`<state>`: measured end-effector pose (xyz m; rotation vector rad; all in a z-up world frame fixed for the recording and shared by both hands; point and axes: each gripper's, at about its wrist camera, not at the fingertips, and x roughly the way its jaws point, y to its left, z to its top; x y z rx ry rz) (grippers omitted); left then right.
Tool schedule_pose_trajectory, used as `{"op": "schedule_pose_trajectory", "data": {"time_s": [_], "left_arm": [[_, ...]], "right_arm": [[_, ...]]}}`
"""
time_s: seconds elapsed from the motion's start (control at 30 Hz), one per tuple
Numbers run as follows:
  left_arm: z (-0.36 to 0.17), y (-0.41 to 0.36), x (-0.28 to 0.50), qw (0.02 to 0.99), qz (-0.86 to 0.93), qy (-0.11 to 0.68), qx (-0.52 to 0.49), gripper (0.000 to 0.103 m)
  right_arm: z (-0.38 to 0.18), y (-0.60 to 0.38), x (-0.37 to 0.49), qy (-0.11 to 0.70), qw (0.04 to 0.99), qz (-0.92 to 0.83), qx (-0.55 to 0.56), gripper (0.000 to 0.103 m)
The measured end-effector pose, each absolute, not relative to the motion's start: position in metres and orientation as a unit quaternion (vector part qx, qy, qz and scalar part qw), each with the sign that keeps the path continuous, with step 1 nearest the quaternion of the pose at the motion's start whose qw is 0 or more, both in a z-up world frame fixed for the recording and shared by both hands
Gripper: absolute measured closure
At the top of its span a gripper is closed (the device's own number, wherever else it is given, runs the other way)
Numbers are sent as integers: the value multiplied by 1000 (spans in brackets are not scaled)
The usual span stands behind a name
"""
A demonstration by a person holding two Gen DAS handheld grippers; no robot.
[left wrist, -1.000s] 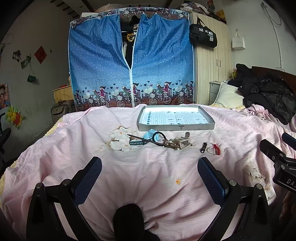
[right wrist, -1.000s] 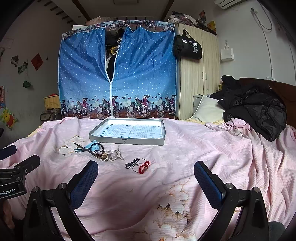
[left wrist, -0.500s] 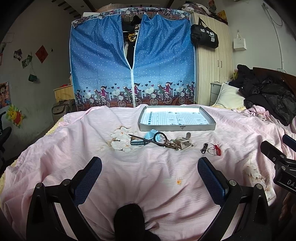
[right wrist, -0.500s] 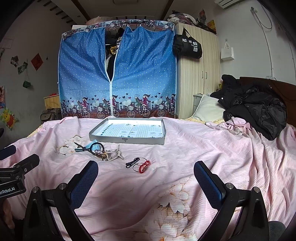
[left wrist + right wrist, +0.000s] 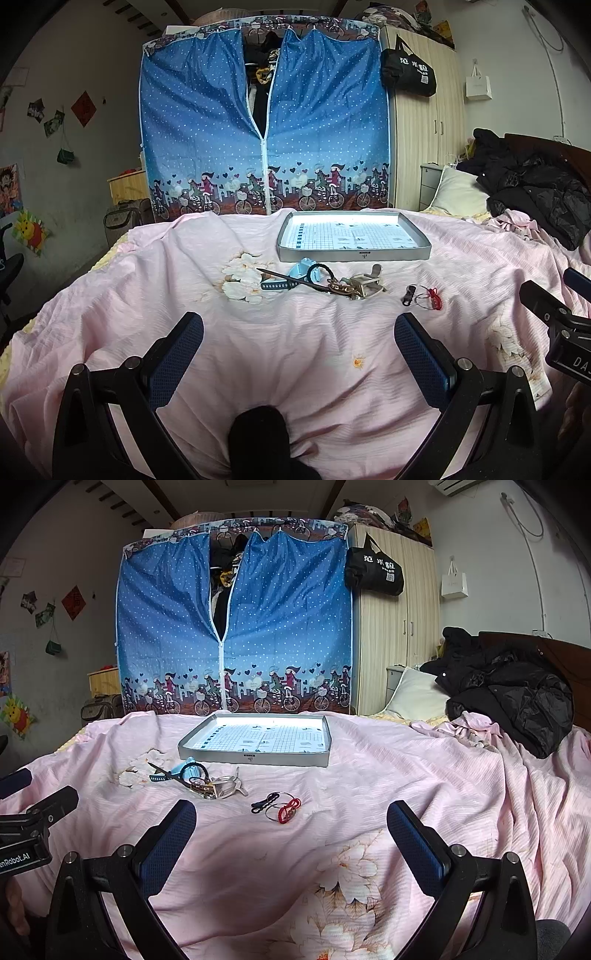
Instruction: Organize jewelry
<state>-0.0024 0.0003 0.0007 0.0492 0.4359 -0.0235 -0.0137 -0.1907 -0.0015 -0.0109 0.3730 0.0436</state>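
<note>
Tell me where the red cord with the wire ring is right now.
The red cord with the wire ring lies on the pink bedspread, right of the jewelry pile and in front of the grey tray, between the open right gripper's fingers in its view.

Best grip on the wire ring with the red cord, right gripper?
Take the wire ring at its bare near-left arc, from above, jaws straddling the wire. It lies flat on the soft bedspread; the red cord and black clip crowd the other sides.
</note>
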Motion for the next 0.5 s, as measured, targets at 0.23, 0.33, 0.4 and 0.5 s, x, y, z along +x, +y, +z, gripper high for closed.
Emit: {"op": "schedule_pose_trajectory", "data": {"time_s": [0.23, 0.33, 0.4, 0.5], "left_arm": [[1, 2, -2, 976, -10, 217, 19, 1], [2, 3, -2, 976, -8, 217, 16, 2], [2, 4, -2, 976, -7, 217, 15, 2], [1, 3, -3, 976, -7, 218, 16, 2]], "right_arm": [[-2, -191, -14, 185, 982, 22, -5, 0], [-2, -191, -13, 186, 982, 21, -5, 0], [-1, -191, -13, 187, 982, 22, -5, 0], [-2, -191, -13, 186, 982, 22, -5, 0]]}}
